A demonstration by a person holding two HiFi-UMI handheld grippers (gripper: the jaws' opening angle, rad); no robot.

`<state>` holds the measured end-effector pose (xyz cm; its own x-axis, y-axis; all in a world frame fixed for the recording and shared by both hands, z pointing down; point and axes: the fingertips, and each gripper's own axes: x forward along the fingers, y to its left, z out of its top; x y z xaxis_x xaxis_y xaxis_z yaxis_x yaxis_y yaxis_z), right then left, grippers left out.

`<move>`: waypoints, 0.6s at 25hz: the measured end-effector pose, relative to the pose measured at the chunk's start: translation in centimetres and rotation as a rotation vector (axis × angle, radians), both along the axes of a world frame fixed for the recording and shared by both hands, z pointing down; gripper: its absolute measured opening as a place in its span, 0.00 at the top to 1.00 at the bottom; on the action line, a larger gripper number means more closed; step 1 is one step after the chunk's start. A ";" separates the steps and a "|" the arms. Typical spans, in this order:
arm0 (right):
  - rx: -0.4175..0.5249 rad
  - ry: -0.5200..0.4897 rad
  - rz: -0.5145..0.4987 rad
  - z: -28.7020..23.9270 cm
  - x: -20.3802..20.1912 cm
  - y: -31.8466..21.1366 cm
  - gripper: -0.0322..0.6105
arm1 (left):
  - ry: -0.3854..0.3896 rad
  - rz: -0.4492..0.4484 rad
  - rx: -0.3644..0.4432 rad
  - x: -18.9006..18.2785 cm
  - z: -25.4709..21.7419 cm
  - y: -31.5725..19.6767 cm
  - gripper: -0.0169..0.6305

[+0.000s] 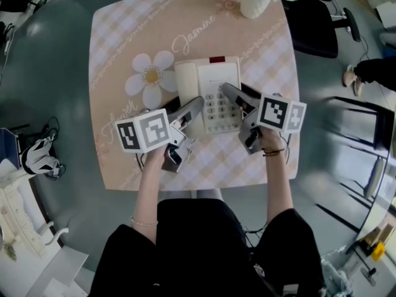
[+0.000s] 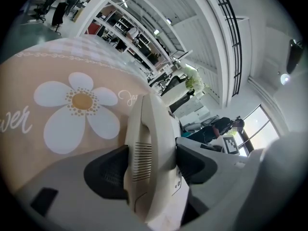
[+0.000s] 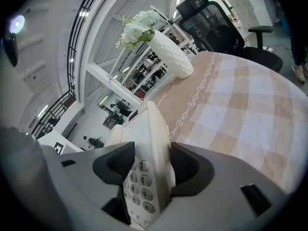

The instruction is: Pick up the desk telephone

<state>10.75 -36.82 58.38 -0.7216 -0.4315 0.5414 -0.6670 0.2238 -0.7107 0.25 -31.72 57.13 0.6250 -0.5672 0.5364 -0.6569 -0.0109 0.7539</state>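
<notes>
Phone clamped btwn jaws, both hand-held grippers.

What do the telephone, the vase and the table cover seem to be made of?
The telephone: likely hard plastic, cream, smooth with a soft sheen, moulded slots in its shell. The vase: probably ceramic, matt white, textured surface. The table cover: looks like printed cloth or vinyl; I cannot tell which.

Both forearms bare, reaching forward from the torso, roughly parallel. Left hand grips the left tool, which points inward and down. Its pads clamp the desk telephone along the handset side. Right hand grips the right tool, mirrored, with its pads pressed on the keypad-side edge. Bracelet on left wrist, dark band on right.
</notes>
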 end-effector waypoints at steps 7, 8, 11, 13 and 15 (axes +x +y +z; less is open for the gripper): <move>0.005 -0.009 0.028 -1.2 0.0 0.4 0.60 | -0.010 -0.004 0.012 -0.1 -1.3 0.2 0.50; 0.007 -0.011 0.033 -1.5 0.0 0.5 0.60 | -0.011 -0.004 0.017 -0.2 -1.6 0.3 0.50; 0.018 -0.016 0.042 -2.6 0.0 0.9 0.60 | -0.016 -0.005 0.029 -0.3 -2.7 0.7 0.50; 0.026 -0.020 0.044 -3.5 -0.1 1.3 0.60 | -0.020 -0.004 0.039 -0.3 -3.6 1.0 0.50; 0.031 -0.024 0.047 -4.3 0.0 1.6 0.60 | -0.024 -0.003 0.048 -0.3 -4.4 1.2 0.50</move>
<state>10.70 -35.24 54.12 -0.7130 -0.4815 0.5096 -0.6597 0.2149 -0.7201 -0.07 -30.48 52.72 0.6105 -0.5943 0.5235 -0.6751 -0.0450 0.7363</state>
